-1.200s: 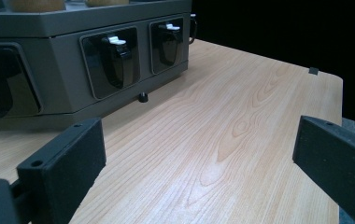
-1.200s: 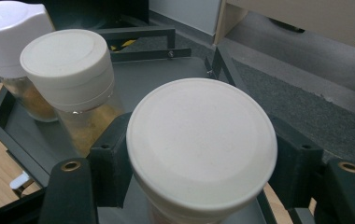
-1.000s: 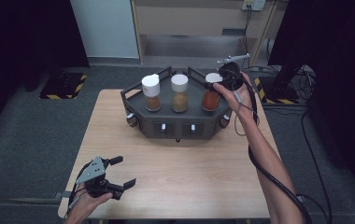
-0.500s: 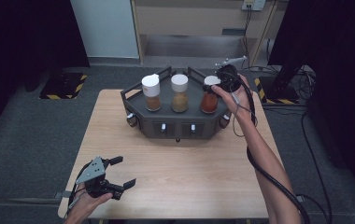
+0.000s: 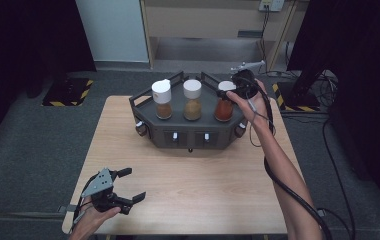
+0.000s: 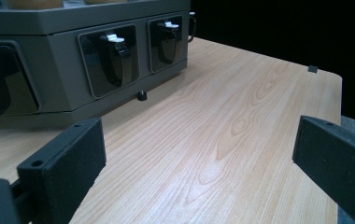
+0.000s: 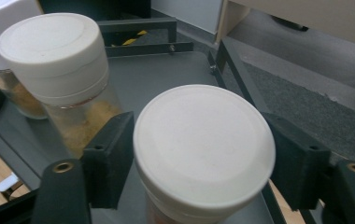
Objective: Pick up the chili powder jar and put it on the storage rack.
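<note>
Since a second ago the right gripper has slid in from beside the red-spice jar to straddle its white cap, while the left gripper has stayed parked near the table's front left corner. From above, that jar stands rightmost of three on the dark rack, the yellow-spice jar just beside it.

Along the left gripper's jaws, they gape wide over bare wood, holding nothing, with the rack's front panel ahead.

Along the right gripper's jaws, both pads sit at the cap, seemingly touching, but I can't tell whether they are squeezing. My worry: the hold sits high on the cap alone, so lifting could tilt the jar, knock its neighbour, or slip off.
</note>
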`<state>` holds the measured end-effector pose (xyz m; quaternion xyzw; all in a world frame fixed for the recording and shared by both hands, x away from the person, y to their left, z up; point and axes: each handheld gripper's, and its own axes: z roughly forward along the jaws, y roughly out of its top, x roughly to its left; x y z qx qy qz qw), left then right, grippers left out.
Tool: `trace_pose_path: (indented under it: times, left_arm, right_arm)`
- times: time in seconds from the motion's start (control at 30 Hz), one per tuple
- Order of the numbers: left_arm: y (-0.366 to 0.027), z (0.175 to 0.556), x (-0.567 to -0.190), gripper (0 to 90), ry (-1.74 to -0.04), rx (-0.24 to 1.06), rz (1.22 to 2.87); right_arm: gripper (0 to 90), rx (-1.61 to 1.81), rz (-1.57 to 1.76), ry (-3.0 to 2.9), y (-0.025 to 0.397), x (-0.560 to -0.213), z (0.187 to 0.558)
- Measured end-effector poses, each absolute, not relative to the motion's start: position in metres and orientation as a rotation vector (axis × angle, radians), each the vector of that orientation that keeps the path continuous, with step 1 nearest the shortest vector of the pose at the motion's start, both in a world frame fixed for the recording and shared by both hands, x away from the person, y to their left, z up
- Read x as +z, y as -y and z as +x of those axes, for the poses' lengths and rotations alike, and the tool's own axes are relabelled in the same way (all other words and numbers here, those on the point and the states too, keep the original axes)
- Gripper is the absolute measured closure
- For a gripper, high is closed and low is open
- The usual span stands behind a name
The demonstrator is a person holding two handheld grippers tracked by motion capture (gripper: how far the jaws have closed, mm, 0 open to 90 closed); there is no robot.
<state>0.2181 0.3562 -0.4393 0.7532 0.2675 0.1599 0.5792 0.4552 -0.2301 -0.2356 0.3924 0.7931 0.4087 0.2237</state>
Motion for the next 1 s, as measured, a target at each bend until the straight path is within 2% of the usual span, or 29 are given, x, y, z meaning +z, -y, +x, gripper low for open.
trace_pose_path:
  times: [0.07,0.17,0.23,0.63,1.0]
  left_arm:
    - [-0.356,0.218,-0.439,1.2,-0.624,0.375,1.762]
    - [-0.356,0.218,-0.439,1.2,-0.626,0.375,1.761]
    - [-0.356,0.218,-0.439,1.2,-0.625,0.376,1.762]
    - [-0.356,0.218,-0.439,1.2,-0.624,0.377,1.761]
    - [-0.356,0.217,-0.439,1.2,-0.624,0.378,1.761]
  right_arm:
    - [24.0,1.142,1.077,-2.189,0.233,-0.237,0.455]
    - [11.2,1.205,1.059,-2.136,0.237,-0.24,0.449]
    - [6.2,1.229,1.053,-2.125,0.239,-0.238,0.448]
    - [6.2,1.298,0.926,-2.064,0.249,-0.205,0.42]
    - [6.4,1.371,0.859,-2.034,0.264,-0.194,0.399]
